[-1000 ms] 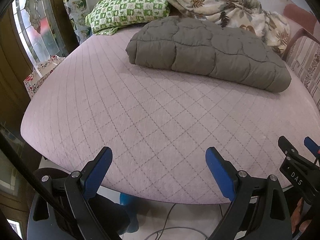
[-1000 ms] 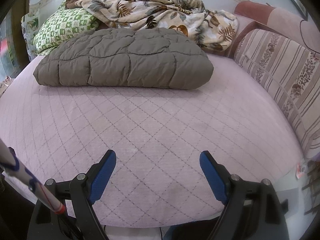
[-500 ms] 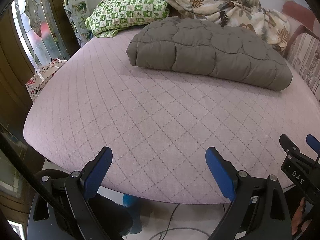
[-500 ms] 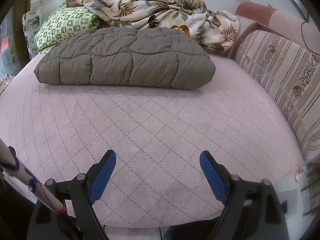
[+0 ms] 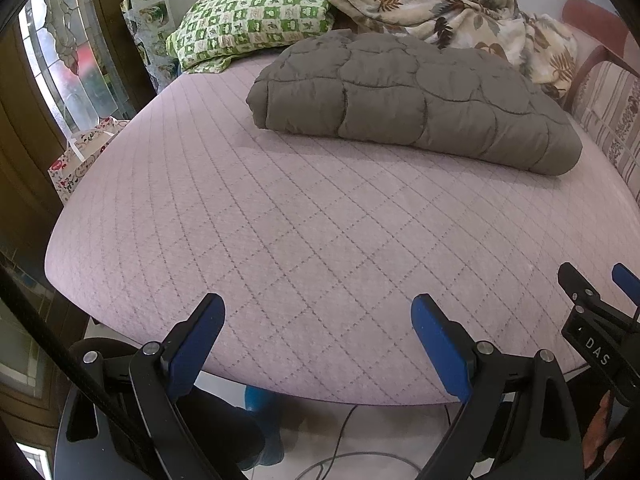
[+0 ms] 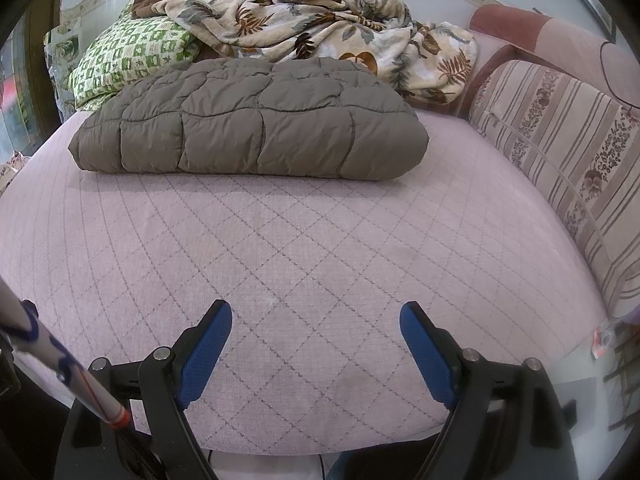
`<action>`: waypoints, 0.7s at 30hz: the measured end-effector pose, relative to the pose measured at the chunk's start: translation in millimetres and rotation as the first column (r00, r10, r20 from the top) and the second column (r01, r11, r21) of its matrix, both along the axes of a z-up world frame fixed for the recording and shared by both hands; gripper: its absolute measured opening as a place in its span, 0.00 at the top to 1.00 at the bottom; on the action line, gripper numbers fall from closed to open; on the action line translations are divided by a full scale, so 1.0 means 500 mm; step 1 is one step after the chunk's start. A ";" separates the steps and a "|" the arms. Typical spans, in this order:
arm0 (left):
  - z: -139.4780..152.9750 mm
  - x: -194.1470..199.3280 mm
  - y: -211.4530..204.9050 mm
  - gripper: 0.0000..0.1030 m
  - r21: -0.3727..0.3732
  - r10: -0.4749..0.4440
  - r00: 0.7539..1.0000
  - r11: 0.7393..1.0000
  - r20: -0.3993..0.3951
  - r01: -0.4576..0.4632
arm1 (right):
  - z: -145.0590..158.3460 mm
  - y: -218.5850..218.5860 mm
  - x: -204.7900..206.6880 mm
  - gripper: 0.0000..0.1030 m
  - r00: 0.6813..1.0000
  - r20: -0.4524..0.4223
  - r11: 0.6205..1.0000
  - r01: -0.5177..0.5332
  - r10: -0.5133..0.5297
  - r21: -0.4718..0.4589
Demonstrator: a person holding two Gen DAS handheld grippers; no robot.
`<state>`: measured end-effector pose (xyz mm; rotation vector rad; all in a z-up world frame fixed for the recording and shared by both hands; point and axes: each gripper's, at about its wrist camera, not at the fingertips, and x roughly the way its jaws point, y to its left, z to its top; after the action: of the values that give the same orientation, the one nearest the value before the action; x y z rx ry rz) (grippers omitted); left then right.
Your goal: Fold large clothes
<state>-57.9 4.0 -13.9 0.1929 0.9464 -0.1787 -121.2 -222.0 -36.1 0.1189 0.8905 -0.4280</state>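
We see the grey quilted jacket (image 6: 248, 120) lying already bundled into a thick pad on the bed (image 6: 320, 260), toward its far edge, touching the leaf-print blanket (image 6: 320, 28) and green checked pillow (image 6: 128, 60) behind it. Both grippers hang at the near edge of the bed, well apart from it. Left gripper (image 5: 316, 320): jaws spread wide, nothing between them. Right gripper (image 6: 316, 328): same, released and empty.

We judge the jacket puffy, soft and light, with a smooth shell that looks slippery; it will likely spring back and slide out of a shallow pinch. Best to take it at the two near corners or along the stitched seams of the near edge, where the padding is thinner, one gripper each side. A striped sofa back (image 6: 560, 140) runs along the right edge of the bed.
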 end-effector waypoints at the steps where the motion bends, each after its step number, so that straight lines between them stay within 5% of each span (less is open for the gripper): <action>1: -0.001 0.000 0.000 0.09 -0.001 0.000 1.000 1.000 -0.002 0.000 | 0.000 0.000 0.000 0.13 1.000 0.000 1.000 0.000 0.000 0.000; 21: -0.015 0.015 0.003 0.09 -0.008 0.012 0.999 1.000 -0.034 -0.012 | 0.006 0.007 0.002 0.13 0.999 0.036 1.000 -0.017 0.017 0.006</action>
<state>-50.2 5.4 -21.2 0.1768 0.9805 -0.1750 -120.1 -218.7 -33.1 0.1244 0.8571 -0.4057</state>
